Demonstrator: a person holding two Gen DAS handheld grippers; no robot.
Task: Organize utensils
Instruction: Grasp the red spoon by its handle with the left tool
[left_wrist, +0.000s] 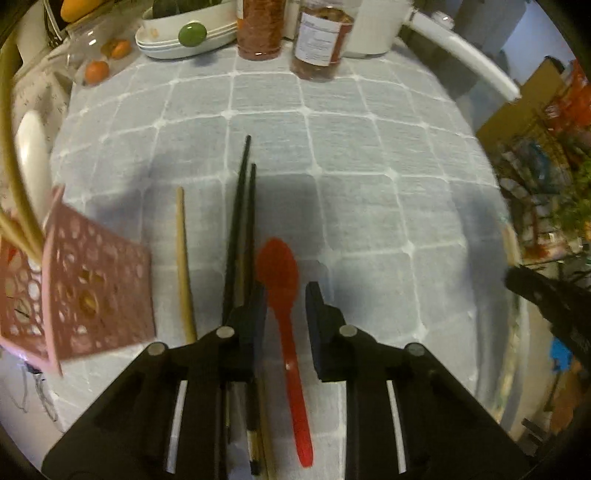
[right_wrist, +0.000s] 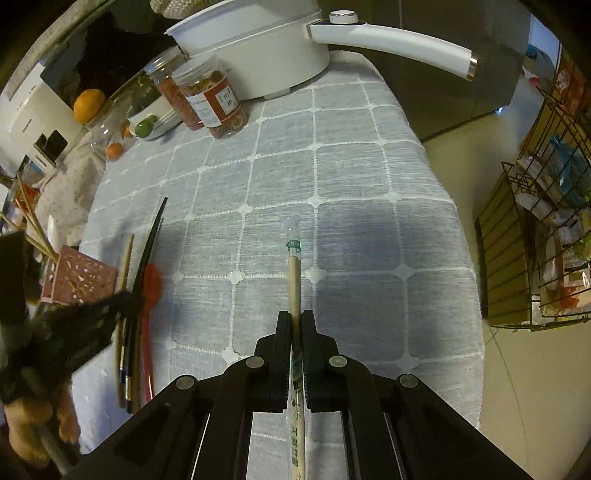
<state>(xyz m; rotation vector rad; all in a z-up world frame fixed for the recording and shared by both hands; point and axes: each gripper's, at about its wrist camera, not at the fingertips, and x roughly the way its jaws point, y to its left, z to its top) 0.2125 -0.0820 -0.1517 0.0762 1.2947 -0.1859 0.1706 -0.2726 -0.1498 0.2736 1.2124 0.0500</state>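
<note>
In the left wrist view a red plastic spoon (left_wrist: 284, 295) lies on the grey checked tablecloth between the open jaws of my left gripper (left_wrist: 285, 295). Black chopsticks (left_wrist: 242, 221) and a wooden chopstick (left_wrist: 183, 258) lie just left of it. A pink perforated utensil holder (left_wrist: 88, 291) with sticks in it stands at the left. In the right wrist view my right gripper (right_wrist: 295, 319) is shut on a wrapped pair of bamboo chopsticks (right_wrist: 294, 280) above the cloth. The left gripper (right_wrist: 74, 332) shows blurred at the left, over the red spoon (right_wrist: 149, 295).
Two clear jars (left_wrist: 317, 37) of dried food, a white dish (left_wrist: 184, 33) with green fruit, oranges (left_wrist: 96, 71) and a white pot (right_wrist: 266, 48) with a long handle stand at the table's far edge. A wire rack (right_wrist: 535, 240) stands off the table's right side.
</note>
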